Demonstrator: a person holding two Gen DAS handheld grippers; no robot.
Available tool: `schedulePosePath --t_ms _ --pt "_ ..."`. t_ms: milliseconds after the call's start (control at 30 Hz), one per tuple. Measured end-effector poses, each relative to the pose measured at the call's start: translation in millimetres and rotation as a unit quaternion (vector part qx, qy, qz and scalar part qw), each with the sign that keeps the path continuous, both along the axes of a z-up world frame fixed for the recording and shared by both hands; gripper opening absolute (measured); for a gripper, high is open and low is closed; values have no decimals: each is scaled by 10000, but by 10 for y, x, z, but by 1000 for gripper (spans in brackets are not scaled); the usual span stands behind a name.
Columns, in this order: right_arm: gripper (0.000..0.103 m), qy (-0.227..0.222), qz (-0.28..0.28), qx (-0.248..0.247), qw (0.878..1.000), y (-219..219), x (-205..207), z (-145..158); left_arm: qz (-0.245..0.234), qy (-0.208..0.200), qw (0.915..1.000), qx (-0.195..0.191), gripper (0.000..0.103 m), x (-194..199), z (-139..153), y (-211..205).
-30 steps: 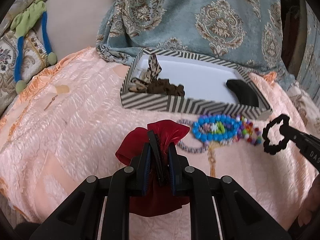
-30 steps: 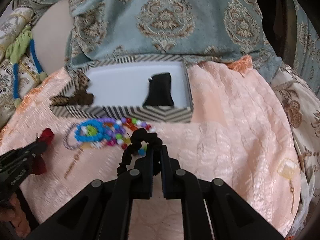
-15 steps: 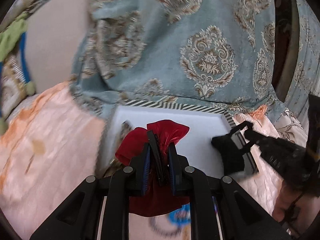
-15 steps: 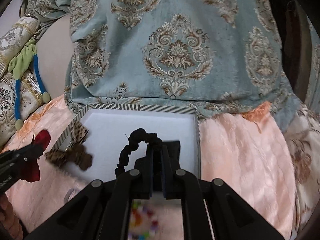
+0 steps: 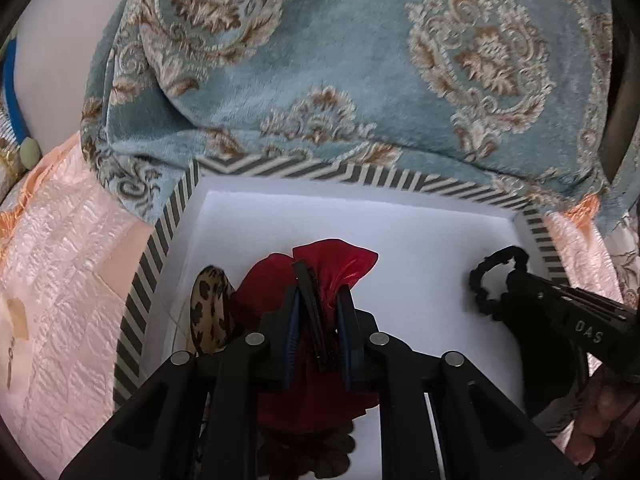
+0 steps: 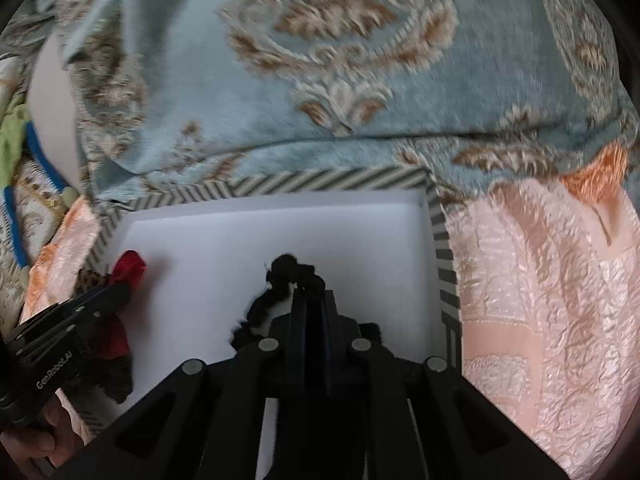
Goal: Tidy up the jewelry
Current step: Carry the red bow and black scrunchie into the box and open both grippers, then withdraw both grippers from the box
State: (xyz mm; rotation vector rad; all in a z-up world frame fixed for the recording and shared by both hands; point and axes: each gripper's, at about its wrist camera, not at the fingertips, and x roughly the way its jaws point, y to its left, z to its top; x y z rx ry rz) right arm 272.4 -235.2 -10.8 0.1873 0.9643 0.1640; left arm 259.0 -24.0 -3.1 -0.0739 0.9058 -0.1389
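My left gripper (image 5: 318, 304) is shut on a red satin pouch (image 5: 340, 268) and holds it over the left part of a striped box with a white floor (image 5: 320, 216). A leopard-print hair piece (image 5: 208, 312) lies in the box beside the pouch. My right gripper (image 6: 310, 300) is shut on a black scrunchie (image 6: 288, 272) over the right part of the same box (image 6: 440, 240). The scrunchie also shows in the left wrist view (image 5: 496, 280), and the red pouch shows in the right wrist view (image 6: 128, 268).
A blue patterned blanket (image 5: 360, 80) hangs just behind the box. A peach quilted cover (image 6: 540, 280) spreads around the box. A green and blue cord toy (image 6: 16, 140) lies far left.
Both grippers moved forward from the peach cover to above the box, carrying the pouch and the scrunchie. The bead bracelets dropped out of view.
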Motion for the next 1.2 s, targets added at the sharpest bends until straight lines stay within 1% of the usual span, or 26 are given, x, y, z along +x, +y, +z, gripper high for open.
schedulePosePath --t_ms 67,100,133,167,200,267,300,400,500,567,600,700,767,833,900,967,1000,1033,1100,1133,1200 --pt "12 7 61 -105 9999 34 -4 -2 24 40 10000 71 8 -2 -31 -5" --pt "20 -35 101 -248 9996 69 -13 11 34 31 9999 150 10 -17 -32 -15" --pt "32 -126 118 -519 9985 119 -45 32 27 12 9998 197 13 -31 -31 -22" --pt "37 -181 116 -660 9976 146 -67 48 0 -6 9998 217 16 -50 -19 -30" --pt "42 -256 136 -775 9966 177 -101 70 -26 -34 9998 208 17 -72 -4 -36" --pt "42 -338 166 -873 9955 205 -135 116 -36 -75 9998 193 22 -104 26 -22" --pt "42 -404 181 -918 9948 216 -171 147 -31 -93 9998 181 23 -128 45 -11" --pt "42 -629 154 -1111 9917 213 -276 259 33 -160 9998 63 24 -207 127 52" --pt "42 -871 28 -1146 9896 125 -428 398 107 -231 9996 -133 24 -283 252 133" --pt "42 -944 -76 -1040 9901 31 -529 471 95 -346 9991 -244 24 -412 347 178" --pt "42 -955 -170 -949 9907 -31 -605 508 83 -444 9986 -268 24 -536 407 205" --pt "42 -915 -370 -604 9933 -191 -873 581 -33 -585 9979 -267 24 -783 497 233" --pt "42 -888 -474 -383 9942 -268 -1092 609 -92 -612 9977 -281 24 -1009 492 283" --pt "42 -901 -456 -272 9945 -278 -1328 615 -79 -496 9983 -303 24 -1209 415 335" --pt "42 -954 -380 -362 9941 -255 -1532 577 -97 -386 9987 -319 24 -1400 301 379" --pt "42 -944 -272 -550 9936 -205 -1797 417 -68 -240 9994 -257 24 -1595 144 413" --pt "42 -898 -239 -587 9939 -185 -1891 335 -66 -60 9997 -238 24 -1670 44 415" --pt "42 -746 -216 -625 9950 -177 -1993 194 -81 20 9996 -251 24 -1716 7 404" --pt "42 -353 -328 -579 9972 -215 -2095 -25 -74 11 9998 -209 24 -1768 -17 374" --pt "42 -254 -402 -443 9979 -259 -2121 -73 -84 -15 9998 -159 24 -1781 -15 349" --pt "42 -358 -455 -295 9979 -312 -2148 -39 -137 -78 9998 -122 24 -1777 -13 299"
